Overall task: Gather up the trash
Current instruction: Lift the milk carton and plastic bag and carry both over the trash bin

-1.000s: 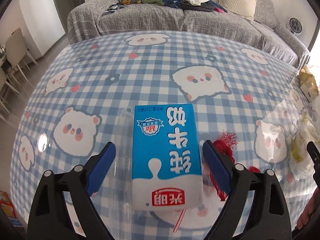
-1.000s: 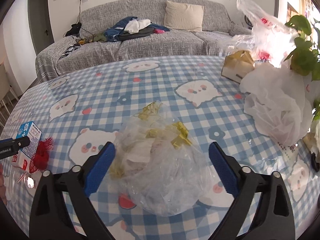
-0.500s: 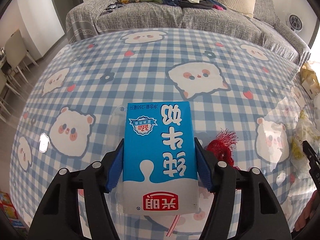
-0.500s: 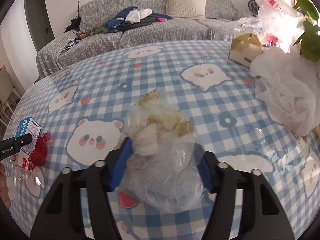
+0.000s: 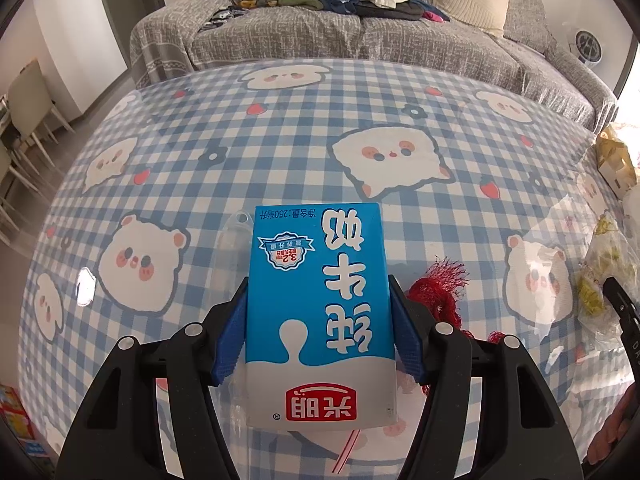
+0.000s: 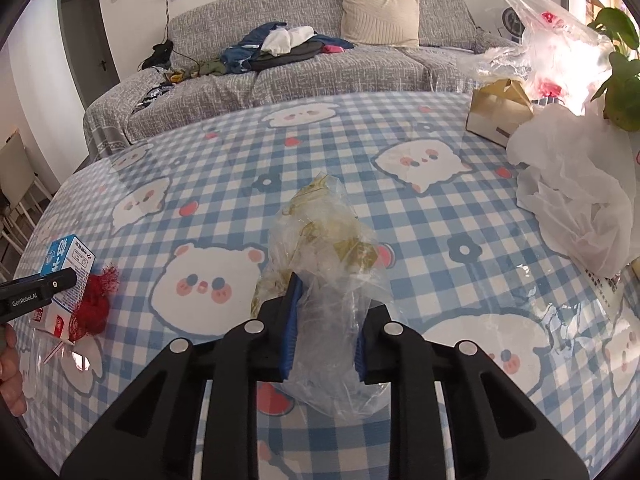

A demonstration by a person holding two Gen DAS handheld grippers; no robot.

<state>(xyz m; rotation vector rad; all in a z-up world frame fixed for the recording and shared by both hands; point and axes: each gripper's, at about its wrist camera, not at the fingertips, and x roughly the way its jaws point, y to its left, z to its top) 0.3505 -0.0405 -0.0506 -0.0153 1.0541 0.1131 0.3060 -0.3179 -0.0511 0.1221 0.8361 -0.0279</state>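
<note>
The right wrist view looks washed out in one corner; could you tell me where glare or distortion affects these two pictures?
Right wrist view: backlight bleaches the hanging plastic bag at upper right, and the table edge bows from the fisheye. Left wrist view: evenly lit and sharp, one small glare spot on the table cover, same barrel bulge, dark corners.

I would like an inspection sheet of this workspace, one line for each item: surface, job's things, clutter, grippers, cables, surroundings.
Surface: table with a blue checked cloth printed with animal faces, under a glossy clear cover.
Job's things: blue milk carton; clear plastic bag of yellowish scraps; red mesh netting beside the carton.
Clutter: white plastic bag, brown paper box, plant at the table's right edge.
Grippers: left gripper shut on the carton; right gripper shut on the clear bag.
Cables: a dark cable hangs from a wall socket to the sofa.
Surroundings: grey sofa with clothes and a cushion; chairs on the left.
</note>
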